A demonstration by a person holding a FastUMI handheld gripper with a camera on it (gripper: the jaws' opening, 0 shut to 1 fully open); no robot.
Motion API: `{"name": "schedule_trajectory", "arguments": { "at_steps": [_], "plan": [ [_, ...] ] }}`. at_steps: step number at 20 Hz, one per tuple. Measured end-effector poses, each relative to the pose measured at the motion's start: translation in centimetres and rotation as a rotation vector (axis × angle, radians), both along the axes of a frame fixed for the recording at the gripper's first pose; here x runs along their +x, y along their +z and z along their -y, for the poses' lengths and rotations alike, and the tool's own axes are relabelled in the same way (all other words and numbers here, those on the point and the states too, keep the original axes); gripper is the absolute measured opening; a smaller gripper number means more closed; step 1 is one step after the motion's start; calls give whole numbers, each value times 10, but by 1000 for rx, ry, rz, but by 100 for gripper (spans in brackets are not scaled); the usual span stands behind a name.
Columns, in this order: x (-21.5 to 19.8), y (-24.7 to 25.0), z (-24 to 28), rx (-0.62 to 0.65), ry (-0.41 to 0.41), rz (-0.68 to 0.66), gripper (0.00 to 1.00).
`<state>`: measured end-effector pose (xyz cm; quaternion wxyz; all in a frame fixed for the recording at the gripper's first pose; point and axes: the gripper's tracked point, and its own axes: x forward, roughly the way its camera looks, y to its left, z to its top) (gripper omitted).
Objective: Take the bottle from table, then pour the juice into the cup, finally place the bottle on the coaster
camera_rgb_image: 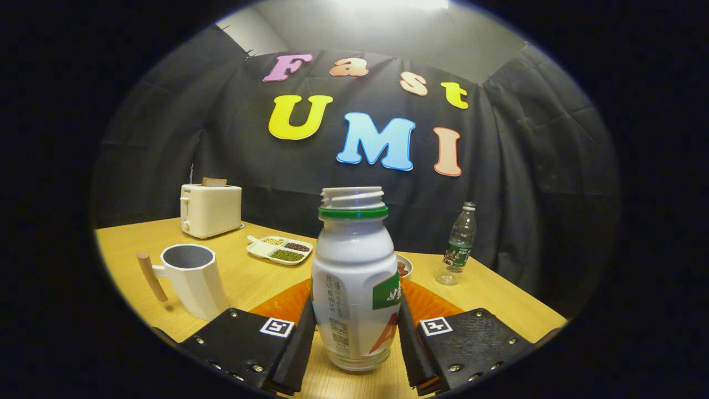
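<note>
Gripper view: 1 gripper [354, 346], its 2 fingers [296, 346] pressed against either side of 1 white plastic bottle with a green neck ring and no cap [353, 277], standing upright on the light wooden table [498, 299]. Behind the bottle lies 1 orange ribbed coaster [282, 302]; left of the fingers stands 1 white faceted cup with a wooden handle [191, 277]. Farther back: 1 cream toaster [210, 209], 1 white divided tray of beans [279, 249], 1 small bowl [404, 266], 1 clear water bottle [458, 244].

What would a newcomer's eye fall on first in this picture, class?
First the white juice bottle, uncapped and upright between the fingers of the gripper, which appear to clasp its sides. Then the white cup with a wooden handle beside it, and the toaster beyond.
</note>
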<state>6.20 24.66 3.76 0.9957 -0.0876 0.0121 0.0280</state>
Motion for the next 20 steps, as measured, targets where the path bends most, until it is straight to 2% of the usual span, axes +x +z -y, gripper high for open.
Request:
{"name": "schedule_trajectory", "arguments": {
  "at_steps": [11, 20],
  "plan": [
    [11, -5, -38, -250, 77, -63, 68],
    [15, -8, -64, -400, 119, -81, 68]
  ]
}}
